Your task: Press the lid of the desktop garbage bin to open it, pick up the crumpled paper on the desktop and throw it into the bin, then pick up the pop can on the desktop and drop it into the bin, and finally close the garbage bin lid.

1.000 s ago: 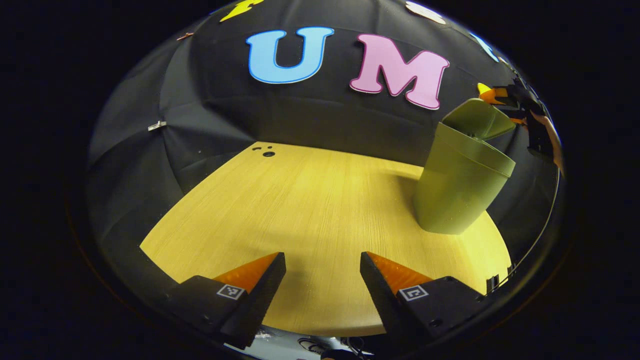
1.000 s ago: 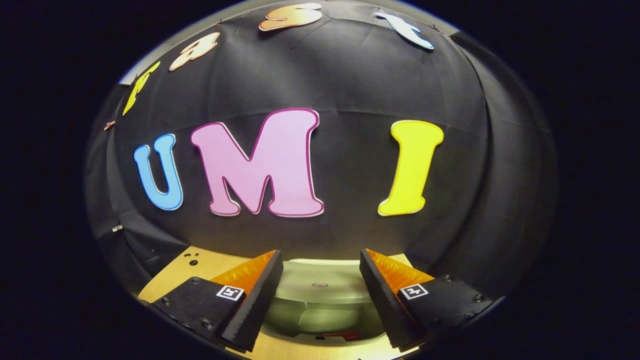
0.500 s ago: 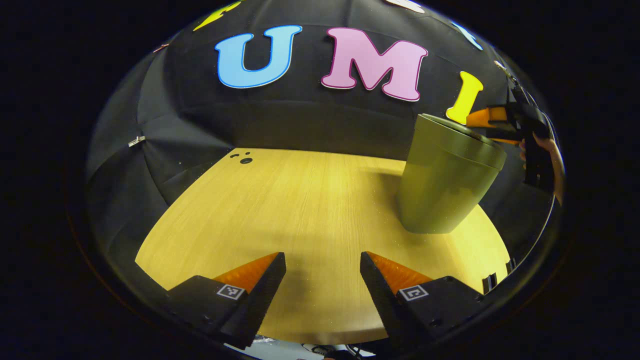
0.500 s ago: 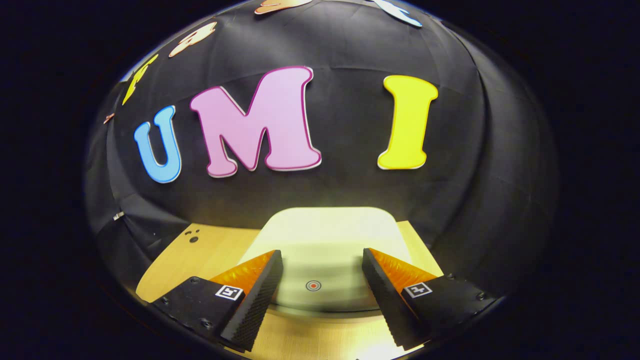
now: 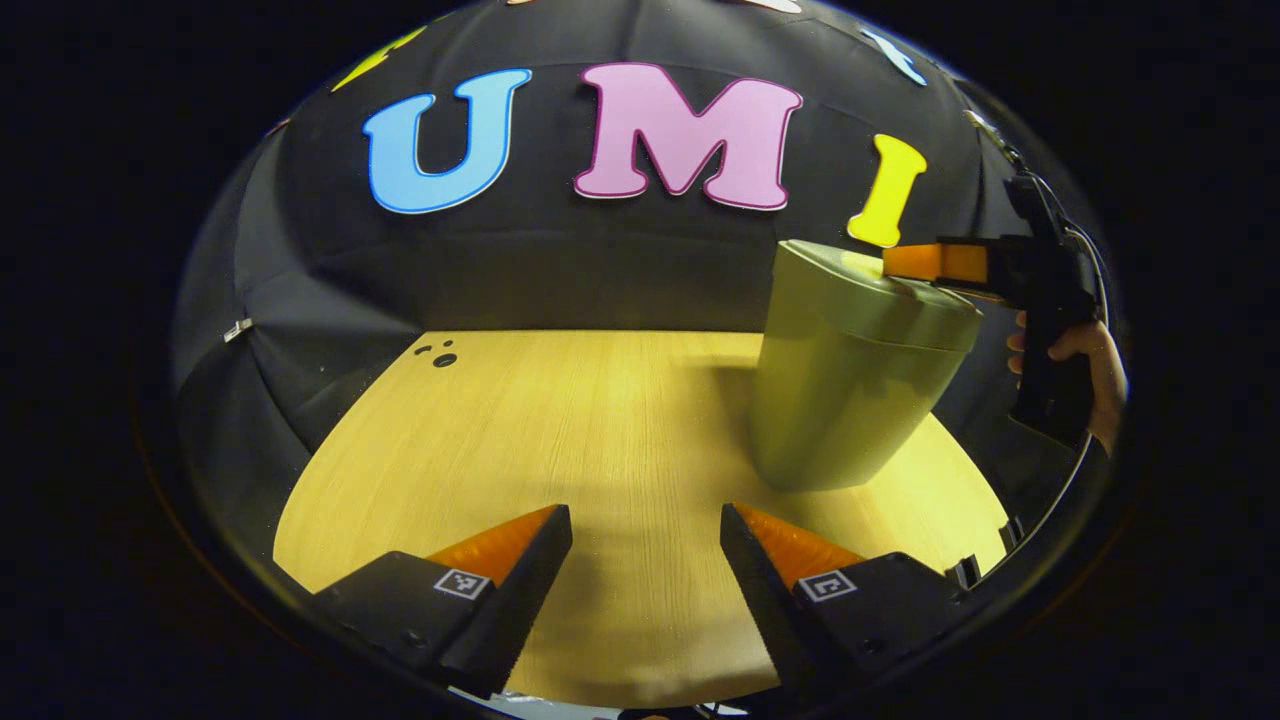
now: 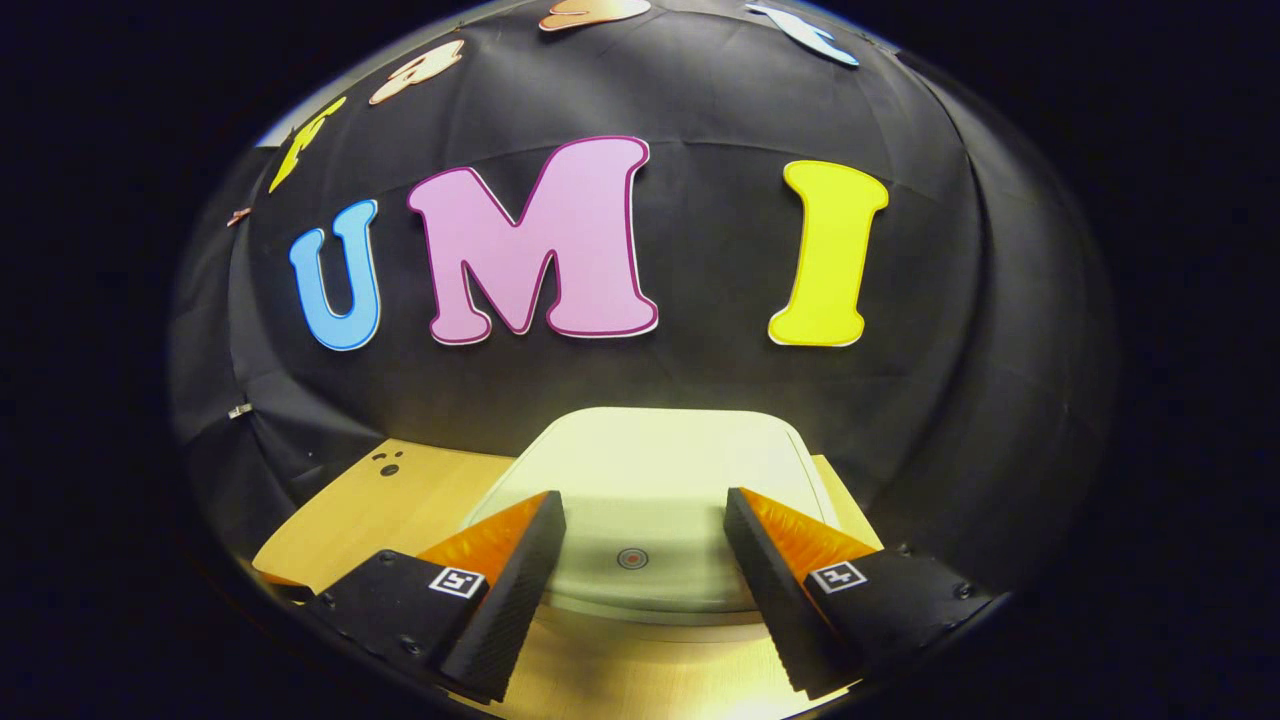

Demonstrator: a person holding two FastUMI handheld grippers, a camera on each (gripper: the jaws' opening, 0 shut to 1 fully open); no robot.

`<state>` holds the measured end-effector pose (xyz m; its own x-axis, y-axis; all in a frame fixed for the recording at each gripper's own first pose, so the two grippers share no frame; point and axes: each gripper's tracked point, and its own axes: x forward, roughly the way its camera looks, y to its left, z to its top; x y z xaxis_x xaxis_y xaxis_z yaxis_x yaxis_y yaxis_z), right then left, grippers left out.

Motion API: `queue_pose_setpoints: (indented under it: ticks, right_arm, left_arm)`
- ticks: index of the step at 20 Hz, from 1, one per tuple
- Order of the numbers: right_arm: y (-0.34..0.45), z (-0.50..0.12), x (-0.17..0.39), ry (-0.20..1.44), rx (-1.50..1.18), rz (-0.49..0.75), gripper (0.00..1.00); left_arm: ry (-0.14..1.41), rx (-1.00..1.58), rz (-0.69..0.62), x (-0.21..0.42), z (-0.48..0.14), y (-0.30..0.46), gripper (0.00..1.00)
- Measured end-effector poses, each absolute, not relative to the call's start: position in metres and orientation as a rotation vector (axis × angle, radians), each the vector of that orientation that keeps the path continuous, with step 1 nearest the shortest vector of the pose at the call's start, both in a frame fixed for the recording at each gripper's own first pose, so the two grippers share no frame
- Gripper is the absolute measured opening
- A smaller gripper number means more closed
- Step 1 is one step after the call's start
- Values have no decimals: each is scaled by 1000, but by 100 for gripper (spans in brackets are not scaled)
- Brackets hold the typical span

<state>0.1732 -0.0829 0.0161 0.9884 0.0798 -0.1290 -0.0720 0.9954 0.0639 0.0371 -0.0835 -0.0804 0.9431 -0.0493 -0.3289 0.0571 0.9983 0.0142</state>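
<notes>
The olive-green garbage bin (image 5: 845, 390) stands at the right of the wooden table (image 5: 560, 430) with its lid (image 5: 870, 295) down flat. In the left gripper view my left gripper (image 5: 645, 520) hovers open over the near table edge, nothing between its fingers. The right gripper (image 5: 935, 262) reaches over the lid from the right, held by a hand (image 5: 1080, 350). In the right gripper view the lid (image 6: 650, 470) lies just under my open right gripper (image 6: 645, 505); a small round mark (image 6: 631, 558) sits between its fingers. Whether the fingers touch the lid I cannot tell.
Black cloth walls close in the table at the back and left. Small dark holes (image 5: 440, 355) mark the table's far left corner, and a metal clip (image 5: 238, 329) hangs on the left cloth.
The bin's lid stood tilted open one second ago and now lies shut. The right gripper came down over it. My left gripper's view swung to the right.
</notes>
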Motion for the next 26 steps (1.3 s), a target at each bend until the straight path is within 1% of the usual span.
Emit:
queue_pose_setpoints:
  ticks: [5,9,11,15,19,23,25,26]
  right_arm:
    - [-83,22,169,87,66,70,100]
    - [-86,21,155,145,74,-13,100]
    - [-81,26,141,146,89,-39,100]
    - [-58,60,85,14,89,-54,100]
    - [-27,69,26,-83,76,-50,100]
    - [7,41,-22,-55,89,-17,100]
    - [21,19,-38,-19,84,-4,100]
    - [28,6,-44,11,84,3,100]
  left_arm:
    - [281,54,-100,29,-63,-71,96]
    - [172,57,-119,10,-28,-48,96]
    - [117,58,-116,-2,-10,-32,96]
    - [18,40,-80,-29,18,1,96]
    - [-59,-6,-70,-54,32,21,95]
    - [-96,15,-49,-73,24,30,96]
    - [-83,-9,-40,-86,6,30,95]
    - [-65,-31,-60,-93,-3,23,96]
